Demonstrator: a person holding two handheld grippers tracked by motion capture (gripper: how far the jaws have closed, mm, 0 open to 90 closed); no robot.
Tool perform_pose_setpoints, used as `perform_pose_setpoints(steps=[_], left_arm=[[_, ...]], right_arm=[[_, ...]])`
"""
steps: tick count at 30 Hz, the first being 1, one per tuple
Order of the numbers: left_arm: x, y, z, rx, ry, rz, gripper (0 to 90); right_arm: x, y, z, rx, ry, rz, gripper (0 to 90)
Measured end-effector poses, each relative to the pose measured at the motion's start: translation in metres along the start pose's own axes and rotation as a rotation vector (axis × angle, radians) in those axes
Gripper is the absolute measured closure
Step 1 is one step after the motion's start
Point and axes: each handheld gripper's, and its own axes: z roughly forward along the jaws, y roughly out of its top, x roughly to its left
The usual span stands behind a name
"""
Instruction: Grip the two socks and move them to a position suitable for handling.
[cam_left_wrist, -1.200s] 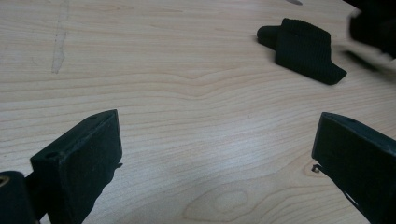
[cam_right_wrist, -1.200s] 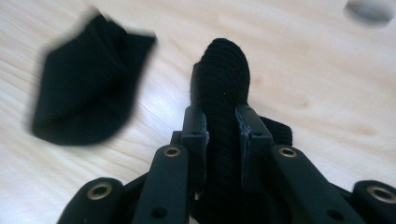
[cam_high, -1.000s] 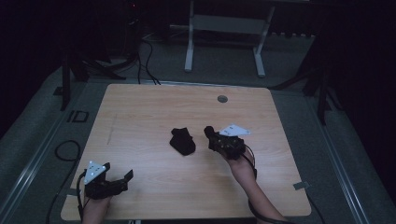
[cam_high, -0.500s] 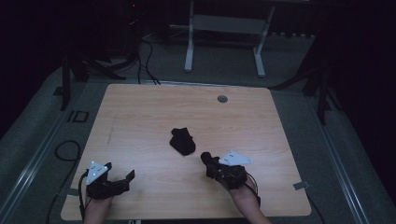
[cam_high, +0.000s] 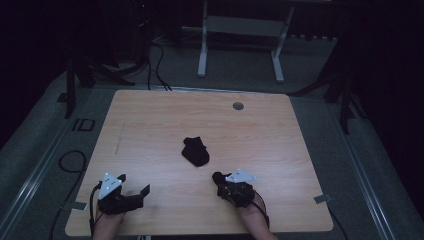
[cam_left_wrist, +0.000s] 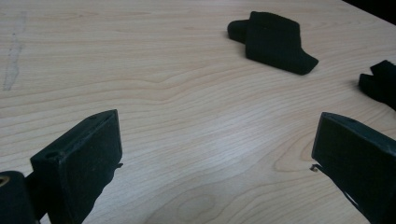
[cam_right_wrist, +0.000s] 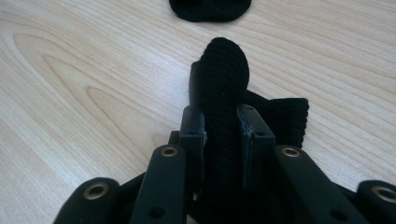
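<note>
My right tool (cam_right_wrist: 223, 126) sits at the bottom centre of its own view, jaws drawn in tight on a black knitted sock (cam_right_wrist: 224, 88). The fabric is pinched into a ridge between them, its rounded end poking out past the tips and a flap (cam_right_wrist: 285, 121) spilling onto the worktop (cam_right_wrist: 84, 84) to the right. In the high view this tool (cam_high: 221, 181) is low and right of centre, near the front edge. The sock is soft, light and limp. I judge it will sag and fold wherever it is unsupported, and the ribbed knit should give enough friction not to slip. Pinching a doubled fold, as here, seems the surest hold; a single thin layer could slide out.

My left tool (cam_high: 136, 194) rests at the lower left of the high view, well apart from the other. In its own view the jaws stand wide apart at the bottom corners, with nothing between them but bare wood (cam_left_wrist: 201, 140).

Farther off, at the middle of the worktop (cam_high: 150, 125), lies a second black sock (cam_high: 195, 150), folded flat and untouched. It shows at the upper right of the left tool's view (cam_left_wrist: 275, 42) and at the top edge of the right tool's view (cam_right_wrist: 210, 9). It should handle the same way, best taken at a thick folded edge.
</note>
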Motion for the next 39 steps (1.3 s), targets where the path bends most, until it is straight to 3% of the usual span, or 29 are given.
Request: perform_pose_setpoints(steps=[3, 4, 7, 9, 13, 14, 18, 19, 22, 23, 24, 25, 26, 28, 29, 30, 31, 32, 33, 34, 36, 37, 38, 39], left_arm=[[-0.001, 0.0, 0.0, 0.003, -0.006, 0.001, 1.9], [-0.001, 0.0, 0.0, 0.003, -0.007, 0.002, 1.9], [-0.002, 0.0, 0.0, 0.0, -0.009, 0.01, 1.9], [-0.002, 0.0, 0.0, -0.001, -0.017, 0.004, 1.9], [-0.007, 0.001, 0.003, -0.001, -0.047, -0.007, 1.9], [-0.013, 0.002, 0.006, 0.007, -0.063, 0.009, 1.9], [-0.023, 0.002, 0.011, 0.02, -0.092, 0.03, 1.9], [-0.026, 0.003, 0.013, 0.025, -0.102, 0.037, 1.9], [-0.034, 0.003, 0.018, 0.041, -0.124, 0.061, 1.9], [-0.037, 0.003, 0.02, 0.049, -0.131, 0.07, 1.9], [-0.039, 0.003, 0.022, 0.054, -0.14, 0.074, 1.9], [-0.041, 0.003, 0.024, 0.059, -0.147, 0.074, 2.8], [-0.043, 0.003, 0.026, 0.065, -0.154, 0.077, 2.8], [-0.049, 0.004, 0.032, 0.081, -0.178, 0.085, 3.9], [-0.049, 0.004, 0.032, 0.081, -0.178, 0.085, 5.0], [-0.054, 0.006, 0.035, 0.085, -0.209, 0.087, 6.1], [-0.054, 0.006, 0.035, 0.085, -0.209, 0.087, 6.1], [-0.058, 0.009, 0.038, 0.092, -0.249, 0.091, 6.4], [-0.058, 0.009, 0.038, 0.092, -0.249, 0.091, 9.1], [-0.06, 0.011, 0.04, 0.092, -0.264, 0.093, 14.8], [-0.066, 0.021, 0.045, 0.086, -0.328, 0.094, 15.9], [-0.066, 0.021, 0.045, 0.086, -0.328, 0.094, 19.3], [-0.069, 0.026, 0.046, 0.078, -0.348, 0.105, 23.2], [-0.076, 0.035, 0.05, 0.068, -0.405, 0.116, 26.7]], right_arm=[[0.0, 0.0, 0.0, -0.001, 0.011, 0.013, 67.2], [-0.003, 0.003, -0.005, -0.015, 0.052, 0.044, 55.1], [-0.009, 0.016, -0.025, -0.086, 0.049, 0.034, 42.3], [-0.017, 0.025, -0.037, -0.107, 0.047, 0.041, 38.7], [-0.027, 0.028, -0.035, -0.059, 0.052, 0.045, 35.6], [-0.03, 0.023, -0.027, -0.02, 0.077, 0.064, 33.8], [-0.027, 0.015, -0.014, 0.019, 0.088, 0.049, 32.4], [-0.024, 0.01, -0.007, 0.046, 0.069, 0.023, 33.7], [-0.023, 0.007, -0.003, 0.06, 0.062, -0.002, 36.4], [-0.021, 0.007, -0.003, 0.072, 0.038, -0.054, 47.0], [-0.021, 0.007, -0.003, 0.072, 0.038, -0.054, 47.0], [-0.018, 0.005, -0.003, 0.065, 0.012, -0.088, 59.2], [-0.018, 0.005, -0.003, 0.065, 0.012, -0.088, 59.2], [-0.016, 0.003, -0.002, 0.048, 0.01, -0.1, 75.5], [-0.016, 0.003, -0.002, 0.048, 0.01, -0.1, 75.5], [-0.015, 0.004, -0.002, 0.042, 0.01, -0.093, 79.5], [-0.015, 0.004, -0.002, 0.042, 0.01, -0.093, 79.5], [-0.015, 0.007, -0.006, 0.037, 0.024, -0.076, 80.7], [-0.015, 0.007, -0.006, 0.037, 0.024, -0.076, 80.7], [-0.015, 0.013, -0.016, 0.003, 0.04, -0.073, 80.8], [-0.014, 0.022, -0.032, -0.054, 0.058, -0.068, 80.8], [-0.014, 0.022, -0.032, -0.054, 0.058, -0.068, 80.8], [-0.013, 0.031, -0.05, -0.115, 0.097, -0.065, 80.8], [-0.011, 0.035, -0.058, -0.136, 0.11, -0.069, 80.8]])
